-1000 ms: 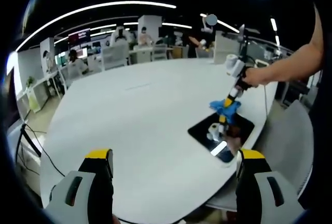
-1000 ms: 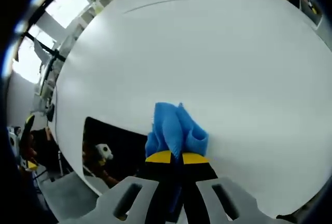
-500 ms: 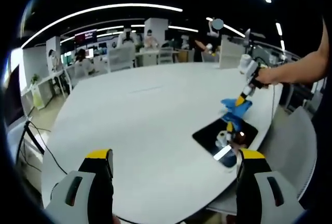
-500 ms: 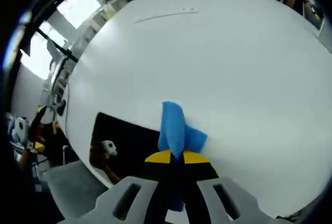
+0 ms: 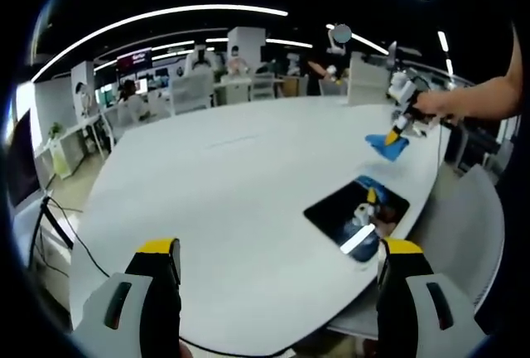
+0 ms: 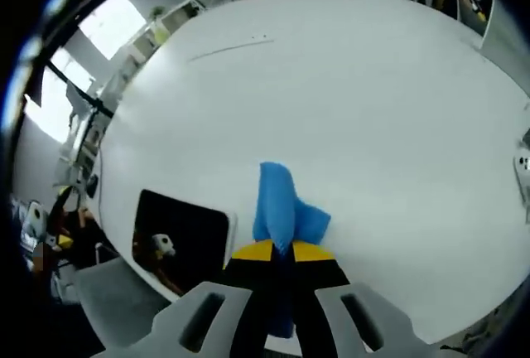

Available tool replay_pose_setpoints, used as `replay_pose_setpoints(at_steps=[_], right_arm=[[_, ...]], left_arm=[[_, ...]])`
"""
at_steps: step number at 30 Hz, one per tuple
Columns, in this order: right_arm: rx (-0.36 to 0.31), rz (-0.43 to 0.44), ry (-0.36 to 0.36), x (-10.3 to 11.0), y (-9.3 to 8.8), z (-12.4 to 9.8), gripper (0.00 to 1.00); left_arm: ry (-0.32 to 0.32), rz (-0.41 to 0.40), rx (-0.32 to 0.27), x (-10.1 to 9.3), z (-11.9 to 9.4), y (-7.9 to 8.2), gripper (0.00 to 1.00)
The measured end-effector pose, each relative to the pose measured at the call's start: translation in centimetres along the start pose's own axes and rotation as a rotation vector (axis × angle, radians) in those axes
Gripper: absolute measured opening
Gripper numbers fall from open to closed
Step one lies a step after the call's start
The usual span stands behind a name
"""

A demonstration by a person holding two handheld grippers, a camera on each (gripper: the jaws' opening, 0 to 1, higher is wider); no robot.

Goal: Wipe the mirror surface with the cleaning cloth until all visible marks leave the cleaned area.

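A dark rectangular mirror [image 5: 354,214] lies flat near the right edge of the white table [image 5: 224,192]; it reflects a gripper and a ceiling light. In the right gripper view the mirror [image 6: 180,238] sits to the lower left. My right gripper [image 6: 280,252] is shut on a blue cleaning cloth [image 6: 281,207], held above the table off the mirror. In the left gripper view the cloth [image 5: 387,144] hangs from that gripper [image 5: 400,129] beyond the mirror, with a person's arm behind it. My left gripper [image 5: 277,250] stands open, well short of the mirror, with nothing between its jaws.
Office desks, chairs and seated people [image 5: 124,97] stand beyond the table's far side. A grey chair [image 5: 468,225] is by the table's right edge. A black cable [image 5: 58,225] hangs at the left. A thin line [image 6: 228,45] marks the tabletop.
The right gripper lifted the blue cloth off the mirror and carried it up and away beyond the mirror's far side. The left gripper stayed open and in place.
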State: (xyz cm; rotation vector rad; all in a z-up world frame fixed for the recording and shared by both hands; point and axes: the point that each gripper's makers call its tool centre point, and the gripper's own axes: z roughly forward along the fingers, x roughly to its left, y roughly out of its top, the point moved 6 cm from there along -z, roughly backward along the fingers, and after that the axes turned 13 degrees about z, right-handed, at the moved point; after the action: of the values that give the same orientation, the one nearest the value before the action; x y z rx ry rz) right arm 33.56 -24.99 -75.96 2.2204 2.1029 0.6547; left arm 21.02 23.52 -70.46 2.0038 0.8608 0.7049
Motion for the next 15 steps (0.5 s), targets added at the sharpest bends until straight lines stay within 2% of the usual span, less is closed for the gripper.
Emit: replay_pose_setpoints(at_steps=[5, 8, 10, 11, 12, 14, 15], right_arm=[[0.001, -0.05, -0.043, -1.4, -1.0, 2.6, 0.02], [0.034, -0.053, -0.067, -2.2, -2.2, 4.0, 0.03], [0.02, -0.126, -0.09, -2.9, -2.8, 4.8, 0.06], [0.005, -0.193, -0.103, -3.2, -2.9, 5.0, 0.06], [-0.017, -0.278, -0.079, -3.0, -2.6, 4.8, 0.05], [-0.01, -0.242, -0.078, -2.9, -2.9, 4.8, 0.05], [-0.013, -0.266, -0.072, -2.9, -2.9, 4.6, 0.05]], left_arm=[[0.005, 0.001, 0.006, -0.3, -0.1, -0.1, 1.0], [0.005, 0.0, 0.011, -0.6, -0.2, -0.2, 1.0], [0.007, 0.001, 0.016, -0.9, -0.3, -0.3, 1.0], [0.009, 0.001, 0.018, -0.9, -0.4, -0.3, 1.0], [0.012, 0.0, 0.019, -1.0, -0.5, -0.3, 1.0], [0.016, -0.001, 0.02, -1.1, -0.6, -0.4, 1.0], [0.019, -0.003, 0.02, -1.1, -0.6, -0.4, 1.0]])
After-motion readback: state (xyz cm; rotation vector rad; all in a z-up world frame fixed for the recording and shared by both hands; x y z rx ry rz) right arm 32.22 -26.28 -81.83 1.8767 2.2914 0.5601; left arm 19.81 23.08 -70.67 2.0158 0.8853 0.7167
